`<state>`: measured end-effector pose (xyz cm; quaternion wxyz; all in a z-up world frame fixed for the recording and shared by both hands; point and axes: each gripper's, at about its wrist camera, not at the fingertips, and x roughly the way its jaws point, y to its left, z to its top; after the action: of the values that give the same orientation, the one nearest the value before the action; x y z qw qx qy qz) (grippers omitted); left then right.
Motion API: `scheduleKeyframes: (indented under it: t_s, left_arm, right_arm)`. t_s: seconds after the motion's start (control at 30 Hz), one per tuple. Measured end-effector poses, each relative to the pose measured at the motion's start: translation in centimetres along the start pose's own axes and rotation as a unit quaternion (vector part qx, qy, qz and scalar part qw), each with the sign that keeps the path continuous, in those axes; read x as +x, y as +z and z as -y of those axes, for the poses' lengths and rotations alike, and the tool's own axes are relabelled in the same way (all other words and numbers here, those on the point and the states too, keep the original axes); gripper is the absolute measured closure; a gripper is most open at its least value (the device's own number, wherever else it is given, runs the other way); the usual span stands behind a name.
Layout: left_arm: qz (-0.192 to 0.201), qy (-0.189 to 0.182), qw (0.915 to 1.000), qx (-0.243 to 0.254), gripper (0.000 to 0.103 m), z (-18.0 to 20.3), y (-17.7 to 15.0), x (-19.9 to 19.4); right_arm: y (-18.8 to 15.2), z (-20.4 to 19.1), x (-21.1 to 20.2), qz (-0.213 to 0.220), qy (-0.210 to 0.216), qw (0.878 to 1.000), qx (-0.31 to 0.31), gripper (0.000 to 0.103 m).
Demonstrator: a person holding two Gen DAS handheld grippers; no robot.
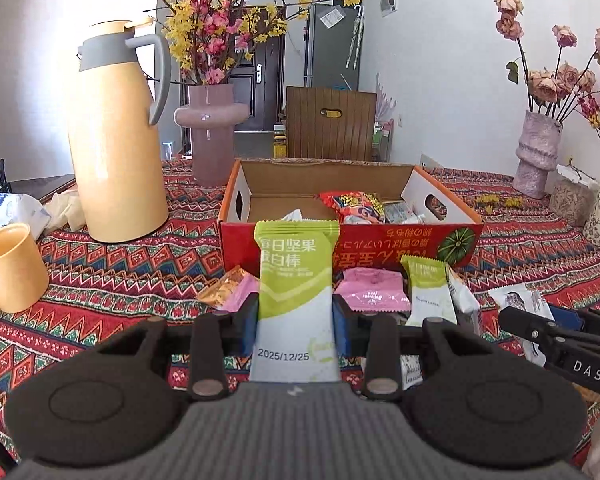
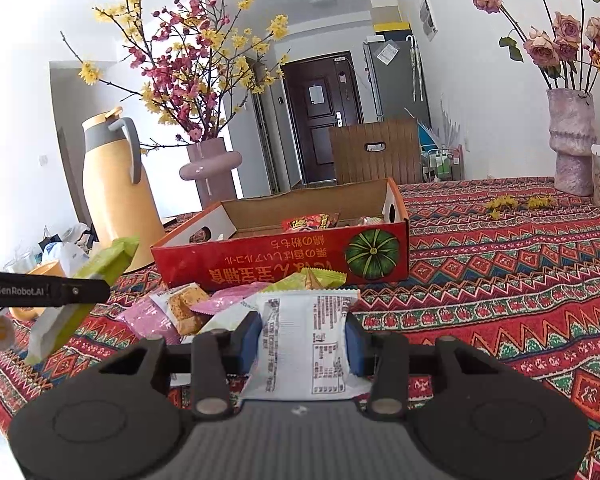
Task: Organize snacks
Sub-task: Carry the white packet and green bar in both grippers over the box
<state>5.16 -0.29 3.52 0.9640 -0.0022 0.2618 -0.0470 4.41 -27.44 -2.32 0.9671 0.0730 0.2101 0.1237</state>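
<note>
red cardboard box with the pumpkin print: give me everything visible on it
The red cardboard box is a shallow, open-topped tray: glossy red outside with an orange rim, plain brown cardboard inside. Its near wall bears upside-down yellow print and a green pumpkin picture. The white end walls have oval hand holes. It sits flat on the patterned tablecloth, holding several snack packets, with loose packets piled against its near wall. Neither claw touches it.
</note>
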Motion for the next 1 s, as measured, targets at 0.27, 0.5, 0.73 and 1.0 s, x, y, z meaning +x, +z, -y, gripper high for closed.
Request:
scheduleKeyframes:
  t_s: [0.27, 0.5, 0.73, 1.0]
  left_arm:
    - [0.019, -0.003, 0.9998, -0.007, 0.066, -0.3, 2.3, 1.0]
    - [0.025, -0.002, 0.9996, -0.010, 0.066, -0.4, 4.0, 2.5]
    - [0.032, 0.002, 0.9994, -0.009, 0.066, -0.6, 5.9, 4.2]
    - [0.041, 0.008, 0.9989, -0.021, 0.066, -1.1, 8.5, 6.4]
  right_arm:
    - [2.3, -0.1, 1.3, 0.019, -0.008, 1.000, -0.006, 0.061]
    - [4.3, -0.1, 3.1, 0.029, -0.014, 0.999, -0.009, 0.061]
    - [6.5, -0.1, 5.4, 0.037, -0.020, 0.999, -0.013, 0.061]
    - [9.3, -0.3, 8.7, 0.038, -0.025, 0.999, -0.019, 0.061]
